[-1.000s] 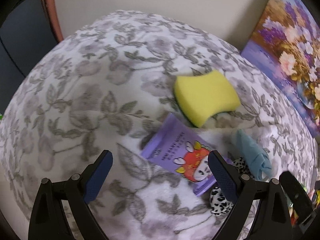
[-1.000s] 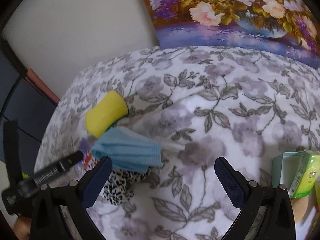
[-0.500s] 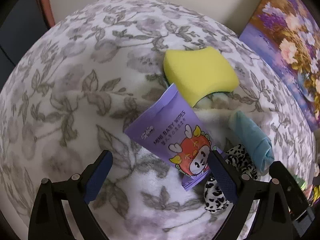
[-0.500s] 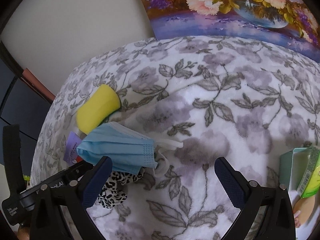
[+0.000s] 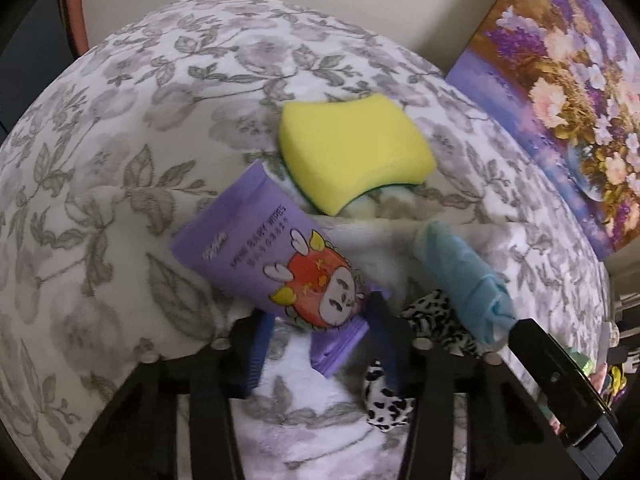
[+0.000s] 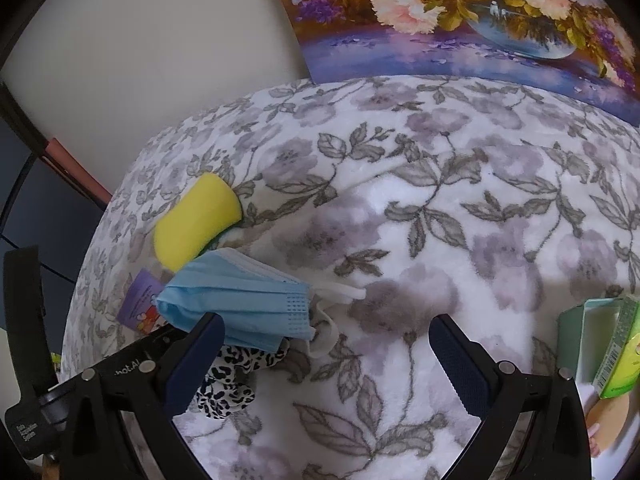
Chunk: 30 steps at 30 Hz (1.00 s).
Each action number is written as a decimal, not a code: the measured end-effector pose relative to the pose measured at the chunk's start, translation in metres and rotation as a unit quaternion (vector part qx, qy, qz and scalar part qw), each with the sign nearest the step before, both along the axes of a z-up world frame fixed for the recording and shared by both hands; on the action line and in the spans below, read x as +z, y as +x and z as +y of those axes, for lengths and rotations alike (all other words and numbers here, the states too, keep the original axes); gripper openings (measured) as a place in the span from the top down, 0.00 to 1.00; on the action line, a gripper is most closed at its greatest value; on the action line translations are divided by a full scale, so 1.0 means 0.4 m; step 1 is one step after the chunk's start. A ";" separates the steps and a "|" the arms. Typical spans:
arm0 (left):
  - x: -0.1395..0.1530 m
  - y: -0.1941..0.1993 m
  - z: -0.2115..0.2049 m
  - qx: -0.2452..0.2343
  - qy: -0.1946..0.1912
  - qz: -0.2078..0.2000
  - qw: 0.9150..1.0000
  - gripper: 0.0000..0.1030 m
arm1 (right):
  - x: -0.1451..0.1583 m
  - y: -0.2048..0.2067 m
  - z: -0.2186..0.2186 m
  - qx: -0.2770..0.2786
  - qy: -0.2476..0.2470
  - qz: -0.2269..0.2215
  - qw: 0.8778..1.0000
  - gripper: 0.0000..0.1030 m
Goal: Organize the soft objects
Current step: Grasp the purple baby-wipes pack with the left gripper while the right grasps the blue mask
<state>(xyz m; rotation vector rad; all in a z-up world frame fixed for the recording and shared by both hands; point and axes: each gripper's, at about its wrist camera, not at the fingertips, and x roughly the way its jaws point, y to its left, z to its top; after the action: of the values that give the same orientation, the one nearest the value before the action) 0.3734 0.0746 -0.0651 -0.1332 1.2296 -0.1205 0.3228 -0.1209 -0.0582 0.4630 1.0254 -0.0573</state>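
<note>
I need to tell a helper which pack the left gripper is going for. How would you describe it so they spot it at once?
On the floral blanket, find the yellow sponge; just in front of it lies the purple wipes pack. It sits between the closing fingers of the left gripper. Unlike the blue face mask and spotted scrunchie beside it, it is glossy, with a red cartoon character.
</note>
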 end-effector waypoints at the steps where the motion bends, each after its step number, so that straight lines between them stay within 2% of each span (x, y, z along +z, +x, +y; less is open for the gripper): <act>1: 0.001 -0.002 -0.002 -0.004 -0.004 -0.001 1.000 0.65 | 0.003 0.000 0.002 0.001 0.001 -0.002 1.000 0.00; 11: 0.027 -0.015 0.030 -0.003 -0.021 -0.017 1.000 0.70 | 0.033 0.011 0.045 0.033 -0.007 -0.031 0.999 0.00; 15: 0.036 -0.024 0.066 0.017 0.002 -0.023 1.000 0.71 | 0.030 0.021 0.084 0.054 -0.035 -0.034 0.997 0.00; 20: 0.036 -0.027 0.096 0.032 0.010 -0.020 0.999 0.71 | 0.027 0.034 0.125 0.077 -0.074 -0.035 0.994 0.00; 26: 0.032 -0.032 0.109 0.035 0.009 -0.016 0.999 0.70 | 0.021 0.054 0.174 0.099 -0.141 -0.036 0.984 0.16; 30: 0.023 -0.029 0.106 0.035 0.009 -0.011 0.999 0.70 | 0.007 0.063 0.191 0.110 -0.147 -0.033 0.982 0.27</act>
<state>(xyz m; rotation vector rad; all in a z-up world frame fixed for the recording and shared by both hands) 0.3619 0.1169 -0.0560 -0.1590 1.2024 -0.0505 0.3479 -0.0446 -0.0553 0.0812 0.9786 0.0040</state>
